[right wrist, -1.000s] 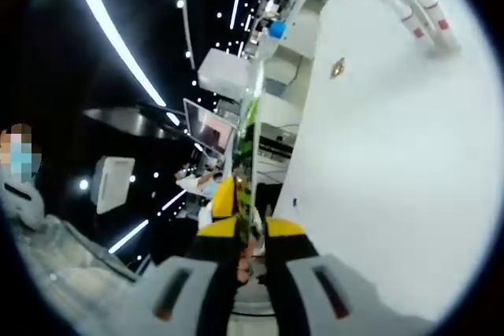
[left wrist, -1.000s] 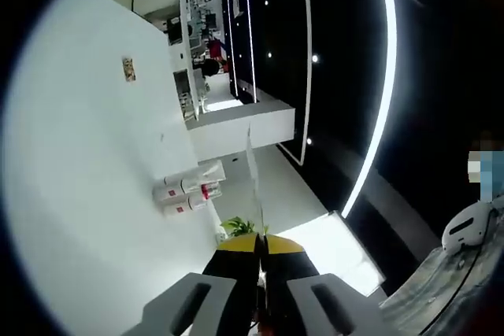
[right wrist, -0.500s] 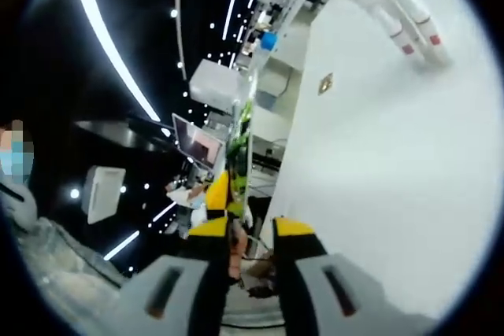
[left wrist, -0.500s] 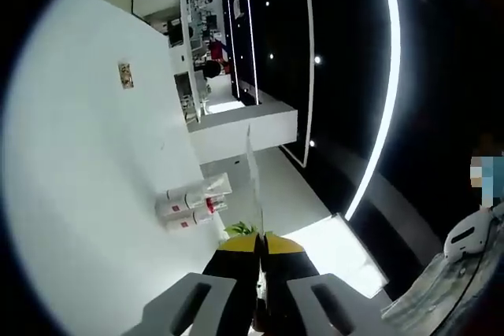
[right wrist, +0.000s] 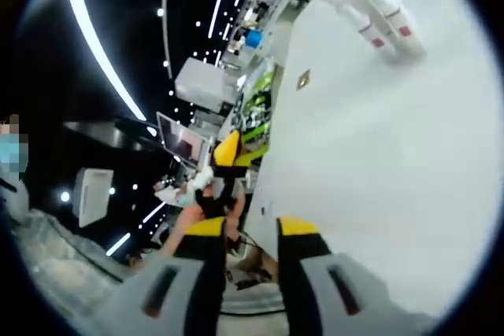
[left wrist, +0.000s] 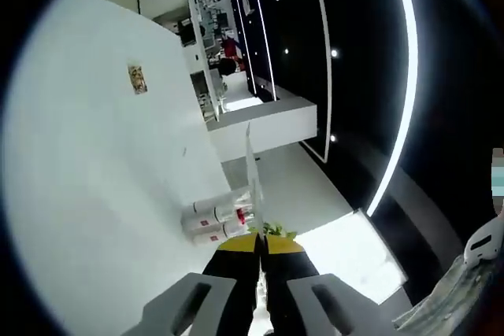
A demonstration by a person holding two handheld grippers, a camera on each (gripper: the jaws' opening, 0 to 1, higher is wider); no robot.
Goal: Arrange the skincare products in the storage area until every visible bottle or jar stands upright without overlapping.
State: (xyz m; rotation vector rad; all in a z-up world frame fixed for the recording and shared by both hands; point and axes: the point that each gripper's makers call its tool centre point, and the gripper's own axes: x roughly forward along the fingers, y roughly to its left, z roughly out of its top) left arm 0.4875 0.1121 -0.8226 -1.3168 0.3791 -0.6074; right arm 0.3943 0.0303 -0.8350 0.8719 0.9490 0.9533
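Two tongs, both empty: left tongs (left wrist: 261,248) with tips pressed together, right tongs (right wrist: 250,230) parted by a narrow gap. White table (left wrist: 87,186) carries the skincare bottles (left wrist: 214,219), white with red marks, lying in a touching cluster just beyond the left tips; in the right gripper view they lie at 1 o'clock, well apart. Small tan label (left wrist: 137,79) sits farther along, at 11 o'clock.

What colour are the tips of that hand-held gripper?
Yellow, on grey jaws. The right hand-held gripper shows it best, in the right gripper view.
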